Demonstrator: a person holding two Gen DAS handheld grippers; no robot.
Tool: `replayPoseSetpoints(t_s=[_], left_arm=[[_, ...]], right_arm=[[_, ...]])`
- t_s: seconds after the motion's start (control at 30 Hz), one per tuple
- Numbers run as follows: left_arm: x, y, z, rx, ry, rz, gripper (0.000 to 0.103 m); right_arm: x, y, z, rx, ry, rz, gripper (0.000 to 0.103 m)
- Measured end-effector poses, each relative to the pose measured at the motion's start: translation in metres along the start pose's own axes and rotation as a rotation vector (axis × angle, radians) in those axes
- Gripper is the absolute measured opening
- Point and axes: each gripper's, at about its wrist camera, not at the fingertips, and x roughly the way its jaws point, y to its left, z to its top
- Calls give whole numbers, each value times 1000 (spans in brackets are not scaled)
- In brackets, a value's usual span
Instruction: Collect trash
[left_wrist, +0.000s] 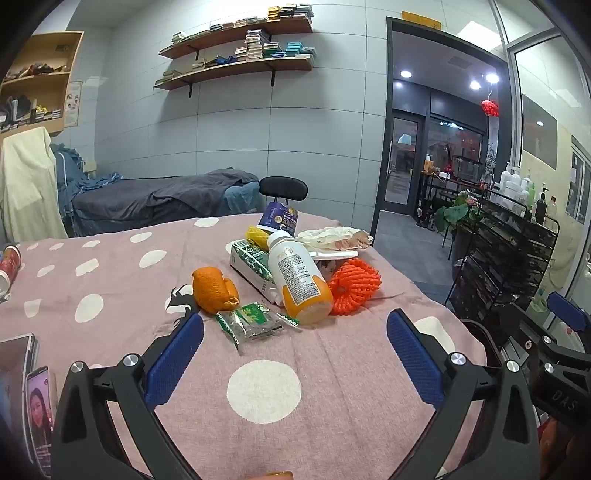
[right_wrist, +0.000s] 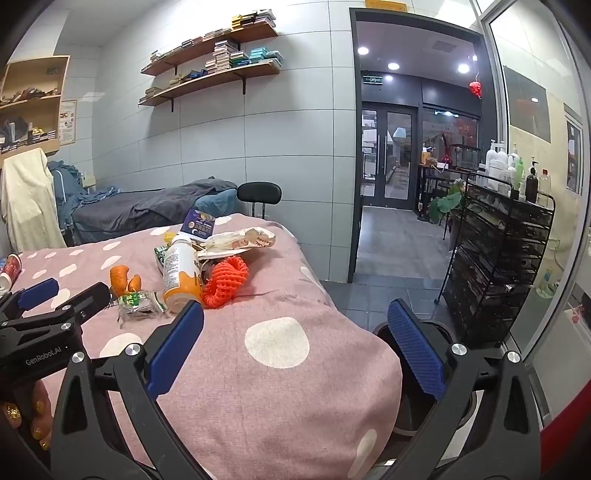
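Hovering wide open, the left gripper (left_wrist: 295, 343) hangs over the pink polka-dot tablecloth (left_wrist: 110, 280), its two blue pads spread far apart with nothing between them and touching nothing. Same story on the other side: the right gripper (right_wrist: 295, 339) is splayed fully open and empty, poised above the table's near right corner, with a dark round bin (right_wrist: 436, 332) showing on the floor behind its right pad.

Just ahead of the left gripper sits the trash, all bunched in one pile mid-table. Count it off: one crumpled green snack wrapper (left_wrist: 251, 319) nearest the pads, one piece of orange peel (left_wrist: 212, 291) just left of it, one white-and-orange plastic bottle (left_wrist: 297, 278) lying on its side, one green carton (left_wrist: 251, 264) under the bottle, one orange foam fruit net (left_wrist: 354, 282) touching the bottle's right side, one crumpled paper bag (left_wrist: 332, 238) behind, one blue cup (left_wrist: 279, 218) at the back and a yellow scrap (left_wrist: 256, 234) beside it.

Off at the left edge, well apart from the pile: one red can (left_wrist: 9, 264) and one phone (left_wrist: 40, 413) with its screen lit.
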Motion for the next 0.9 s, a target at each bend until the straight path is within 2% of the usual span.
replayPoseSetpoints(t_s=[0.9], left_arm=[[3, -1, -2, -2, 11, -4, 98]], right_arm=[[5, -2, -2, 13, 13, 1, 98]])
